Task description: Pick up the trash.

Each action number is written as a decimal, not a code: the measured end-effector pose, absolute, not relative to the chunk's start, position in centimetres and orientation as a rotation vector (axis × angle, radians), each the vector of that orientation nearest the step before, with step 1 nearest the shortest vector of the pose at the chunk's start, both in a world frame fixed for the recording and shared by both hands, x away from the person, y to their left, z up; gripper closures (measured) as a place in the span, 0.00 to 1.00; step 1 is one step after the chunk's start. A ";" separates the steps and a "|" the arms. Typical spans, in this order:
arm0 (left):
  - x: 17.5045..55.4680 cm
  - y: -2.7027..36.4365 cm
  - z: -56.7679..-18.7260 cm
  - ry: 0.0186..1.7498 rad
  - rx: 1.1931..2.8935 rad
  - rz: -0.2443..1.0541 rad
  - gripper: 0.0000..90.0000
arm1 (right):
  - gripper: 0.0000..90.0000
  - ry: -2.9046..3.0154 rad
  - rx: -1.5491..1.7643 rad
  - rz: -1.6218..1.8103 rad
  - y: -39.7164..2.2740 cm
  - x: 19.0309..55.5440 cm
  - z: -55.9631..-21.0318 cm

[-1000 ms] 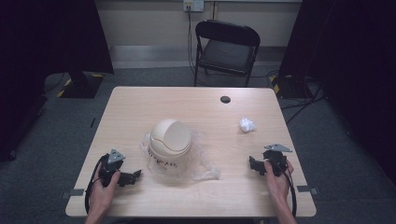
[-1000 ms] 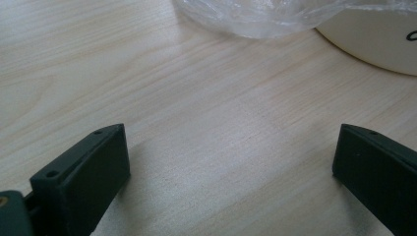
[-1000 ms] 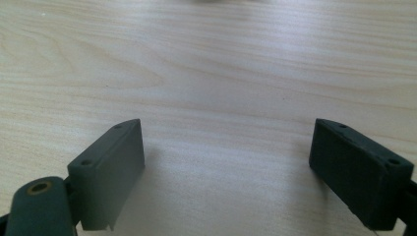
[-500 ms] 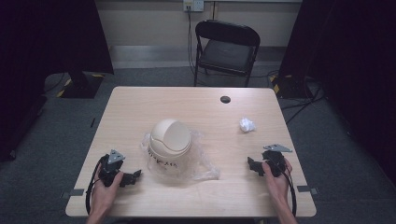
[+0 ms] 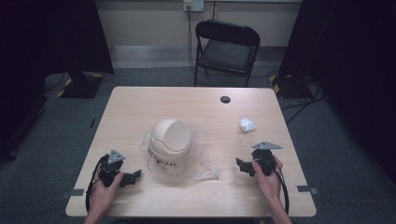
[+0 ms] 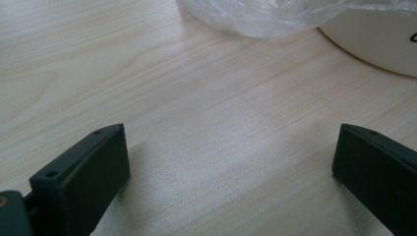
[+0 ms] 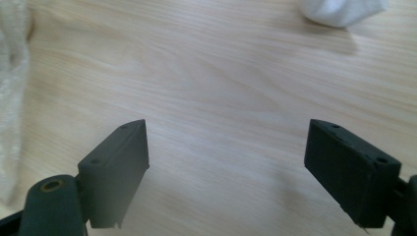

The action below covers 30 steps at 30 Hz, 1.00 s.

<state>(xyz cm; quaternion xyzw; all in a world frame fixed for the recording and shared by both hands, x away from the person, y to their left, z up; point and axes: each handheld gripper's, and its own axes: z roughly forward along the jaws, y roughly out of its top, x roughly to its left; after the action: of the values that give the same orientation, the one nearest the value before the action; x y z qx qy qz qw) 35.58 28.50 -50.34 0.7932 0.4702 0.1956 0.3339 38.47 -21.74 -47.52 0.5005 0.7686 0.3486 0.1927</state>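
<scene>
Resting on the pale wooden table [image 5: 140,112], both the left gripper [image 5: 133,177] and right gripper [image 5: 242,165] gape; black chair [image 5: 227,46] beyond

Bright even light, soft shadows, dark surroundings

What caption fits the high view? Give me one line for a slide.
Person rests open left gripper and right gripper on table either side of cream bin on plastic bag.

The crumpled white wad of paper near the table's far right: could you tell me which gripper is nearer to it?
Right. The right gripper sits just near-side of the paper wad; the left gripper lies across the table, beyond the small bin.
</scene>
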 end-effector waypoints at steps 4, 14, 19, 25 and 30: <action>35.6 28.5 -50.3 1.227 2.071 0.511 0.00 | 0.18 2.205 1.353 1.004 -20.4 38.5 -47.0; 35.6 28.5 -50.3 1.226 2.074 0.513 0.00 | 0.21 2.262 1.239 1.058 -17.2 39.0 -45.9; 35.6 28.5 -50.3 1.226 2.074 0.513 0.00 | 0.20 2.291 1.203 1.083 -15.8 39.2 -45.1; 35.6 28.5 -50.3 1.227 2.073 0.514 0.00 | 0.20 2.301 1.150 1.137 -14.1 39.3 -43.6; 35.6 28.5 -50.3 1.226 2.074 0.514 0.00 | 0.22 2.301 1.100 1.198 -12.9 39.6 -42.0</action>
<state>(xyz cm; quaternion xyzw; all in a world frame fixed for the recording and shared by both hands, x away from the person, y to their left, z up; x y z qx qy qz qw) 35.58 28.51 -50.33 0.7939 0.4694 0.1966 0.3327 39.56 -12.93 -42.01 0.3854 0.8059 0.4196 0.1609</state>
